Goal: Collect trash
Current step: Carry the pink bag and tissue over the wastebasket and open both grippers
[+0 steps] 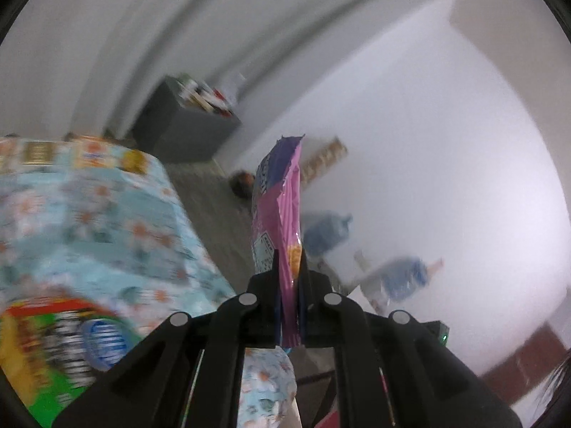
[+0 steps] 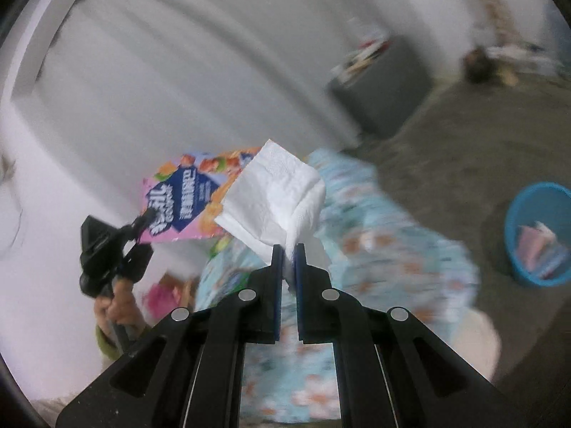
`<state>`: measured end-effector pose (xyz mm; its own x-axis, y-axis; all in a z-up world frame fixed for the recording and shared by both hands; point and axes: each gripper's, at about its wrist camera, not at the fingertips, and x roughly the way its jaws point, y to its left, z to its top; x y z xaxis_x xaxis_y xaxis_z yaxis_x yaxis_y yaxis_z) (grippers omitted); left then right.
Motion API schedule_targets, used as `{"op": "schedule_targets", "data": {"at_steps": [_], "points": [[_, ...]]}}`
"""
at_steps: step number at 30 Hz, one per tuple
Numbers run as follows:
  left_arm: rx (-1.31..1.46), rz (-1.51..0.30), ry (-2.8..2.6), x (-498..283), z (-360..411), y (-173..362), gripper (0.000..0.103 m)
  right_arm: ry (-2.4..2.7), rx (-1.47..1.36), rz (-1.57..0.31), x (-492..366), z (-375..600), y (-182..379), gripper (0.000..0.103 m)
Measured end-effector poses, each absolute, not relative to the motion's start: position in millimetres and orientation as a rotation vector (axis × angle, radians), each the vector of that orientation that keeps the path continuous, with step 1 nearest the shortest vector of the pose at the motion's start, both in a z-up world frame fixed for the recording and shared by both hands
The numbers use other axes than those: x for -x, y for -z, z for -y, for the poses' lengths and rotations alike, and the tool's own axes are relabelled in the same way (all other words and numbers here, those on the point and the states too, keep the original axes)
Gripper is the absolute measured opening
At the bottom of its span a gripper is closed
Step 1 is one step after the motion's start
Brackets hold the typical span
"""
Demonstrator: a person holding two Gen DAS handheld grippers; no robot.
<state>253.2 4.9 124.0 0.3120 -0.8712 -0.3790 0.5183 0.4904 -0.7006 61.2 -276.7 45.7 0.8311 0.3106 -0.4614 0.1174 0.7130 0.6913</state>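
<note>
Right wrist view: right gripper [image 2: 289, 249] pinching white tissue [image 2: 274, 192], left gripper [image 1: 289, 267] clamping pink snack wrapper [image 1: 278, 207] (both firmly), should release only above the blue basket [image 2: 514, 214].

White lettering on the dark-blue panel of the pink snack wrapper [image 2: 185, 201], upside down and blurred, not legible

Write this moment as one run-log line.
left gripper: shut on pink wrapper | right gripper: shut on white tissue | blue bin: on floor
</note>
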Motion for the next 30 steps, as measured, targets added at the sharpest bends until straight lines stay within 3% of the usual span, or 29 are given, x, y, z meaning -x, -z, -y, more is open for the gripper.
{"op": "schedule_targets", "data": {"at_steps": [8, 15, 21, 30], "points": [[0.107, -0.969, 1.059, -229.6, 205.6, -88.7, 0.006, 0.146, -0.957, -0.558, -10.5, 374.8, 13.6, 0.005], [-0.304, -0.995, 1.024, -194.0, 363.8, -13.5, 0.006, 0.263, -1.194, -0.578, -10.9, 442.5, 108.3, 0.005], [-0.463, -1.061, 1.040, -177.5, 451.6, 51.0, 0.006, 0.315, -1.391, -0.577, -16.2, 487.1, 185.2, 0.005], [-0.682, -1.082, 0.964, -142.4, 551.1, 142.4, 0.010, 0.374, -1.518, -0.538, 0.0, 539.2, 241.9, 0.011]]}}
